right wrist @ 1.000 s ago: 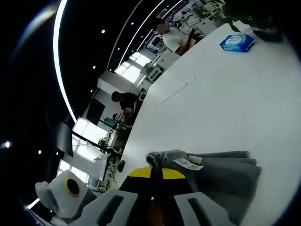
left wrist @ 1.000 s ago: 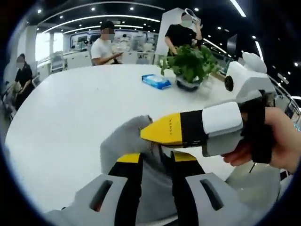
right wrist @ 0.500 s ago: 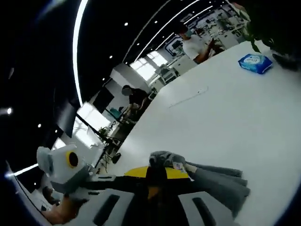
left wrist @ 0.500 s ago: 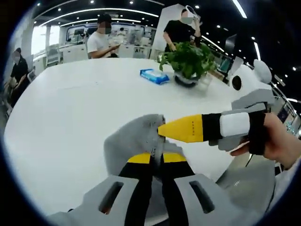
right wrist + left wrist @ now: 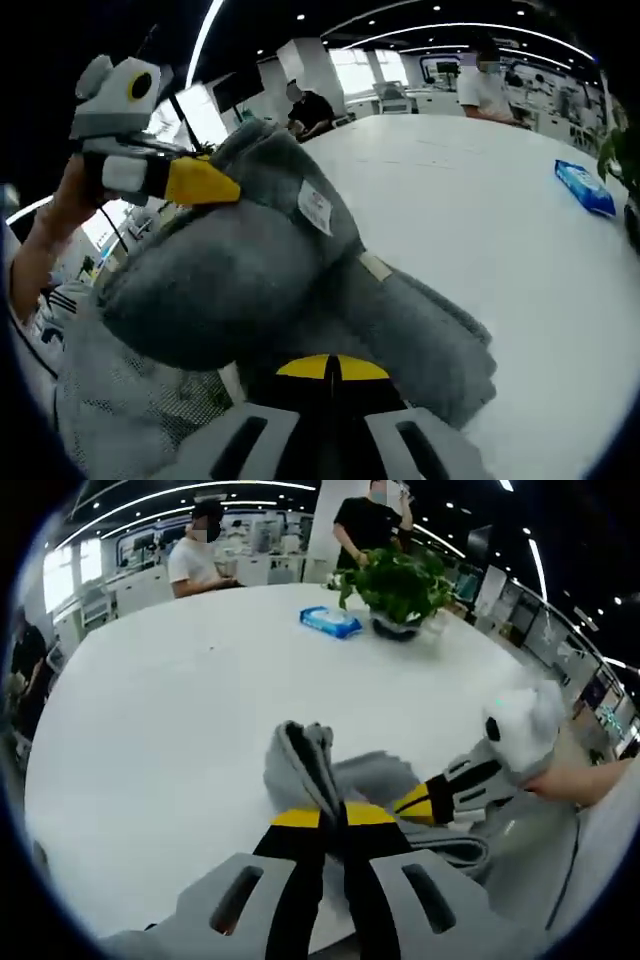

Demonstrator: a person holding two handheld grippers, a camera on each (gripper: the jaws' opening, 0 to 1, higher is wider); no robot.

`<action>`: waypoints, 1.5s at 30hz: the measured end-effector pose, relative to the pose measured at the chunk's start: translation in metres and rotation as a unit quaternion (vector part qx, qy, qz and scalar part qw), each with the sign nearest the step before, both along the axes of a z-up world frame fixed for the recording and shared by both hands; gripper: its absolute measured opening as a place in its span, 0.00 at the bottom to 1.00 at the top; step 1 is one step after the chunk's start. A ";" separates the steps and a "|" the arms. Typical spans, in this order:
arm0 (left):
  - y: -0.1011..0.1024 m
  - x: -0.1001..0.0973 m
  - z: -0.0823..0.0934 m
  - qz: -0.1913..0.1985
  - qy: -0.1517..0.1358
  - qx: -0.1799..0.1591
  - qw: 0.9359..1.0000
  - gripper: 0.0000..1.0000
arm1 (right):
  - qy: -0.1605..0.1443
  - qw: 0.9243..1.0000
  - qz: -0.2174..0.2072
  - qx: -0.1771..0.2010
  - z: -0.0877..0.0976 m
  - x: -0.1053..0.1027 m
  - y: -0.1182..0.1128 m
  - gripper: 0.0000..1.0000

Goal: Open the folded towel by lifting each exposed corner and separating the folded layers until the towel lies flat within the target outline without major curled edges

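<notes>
The grey towel [image 5: 318, 765] lies bunched near the front edge of the white table [image 5: 180, 710]. My left gripper [image 5: 335, 816] is shut on its raised folds, yellow tips pressed together. The right gripper [image 5: 425, 802] comes in from the lower right, held by a hand [image 5: 585, 780], its yellow tip in the cloth. In the right gripper view the towel [image 5: 250, 270] hangs stretched and lifted, a white label [image 5: 318, 208] showing. My right gripper [image 5: 330, 368] is shut on its lower edge. The left gripper [image 5: 205, 183] holds the upper corner at the upper left.
A blue wipes pack [image 5: 330, 621] and a potted plant [image 5: 398, 588] stand at the far side of the table. The same pack [image 5: 585, 187] sits at the right edge of the right gripper view. People stand and sit behind the table. Broad bare tabletop stretches to the left.
The two grippers have drawn apart with the towel between them. The right gripper has dropped to the lower right, and the cloth now hangs stretched and lifted.
</notes>
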State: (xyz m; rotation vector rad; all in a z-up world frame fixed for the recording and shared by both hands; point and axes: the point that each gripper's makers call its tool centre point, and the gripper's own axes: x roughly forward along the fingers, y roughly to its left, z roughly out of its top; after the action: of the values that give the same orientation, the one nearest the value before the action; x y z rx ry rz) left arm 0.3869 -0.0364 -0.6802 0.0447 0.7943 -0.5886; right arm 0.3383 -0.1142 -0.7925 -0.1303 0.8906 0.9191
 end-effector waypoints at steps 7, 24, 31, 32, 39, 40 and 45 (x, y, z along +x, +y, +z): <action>0.019 0.005 -0.001 0.008 0.007 0.004 1.000 0.04 | -0.003 0.999 0.024 -0.035 -0.019 -0.005 -0.004 0.00; 0.031 0.005 -0.001 0.009 0.004 0.012 1.000 0.05 | 0.010 0.997 -0.016 -0.076 -0.022 0.005 -0.044 0.00; 0.027 -0.001 -0.001 0.004 0.006 0.013 1.000 0.05 | 0.011 0.994 -0.054 -0.093 -0.022 0.010 -0.075 0.00; 0.025 -0.002 -0.003 -0.001 0.007 0.015 1.000 0.05 | 0.012 0.993 -0.064 -0.096 -0.022 0.011 -0.083 0.00; 0.015 -0.014 -0.017 -0.027 0.022 0.027 0.999 0.05 | 0.015 0.989 -0.108 -0.103 -0.022 0.016 -0.117 0.00; 0.014 -0.015 -0.019 -0.029 0.023 0.029 0.999 0.05 | 0.016 0.989 -0.110 -0.102 -0.022 0.016 -0.119 0.00; 0.017 -0.016 -0.029 -0.029 0.022 0.043 0.998 0.05 | 0.009 0.988 -0.104 -0.113 -0.023 0.015 -0.116 0.00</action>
State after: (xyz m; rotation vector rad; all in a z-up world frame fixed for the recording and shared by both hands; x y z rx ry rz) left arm 0.3712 -0.0197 -0.7087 0.1341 0.8633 -0.6126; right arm 0.3535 -0.2306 -0.8150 -0.2188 1.0034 0.6241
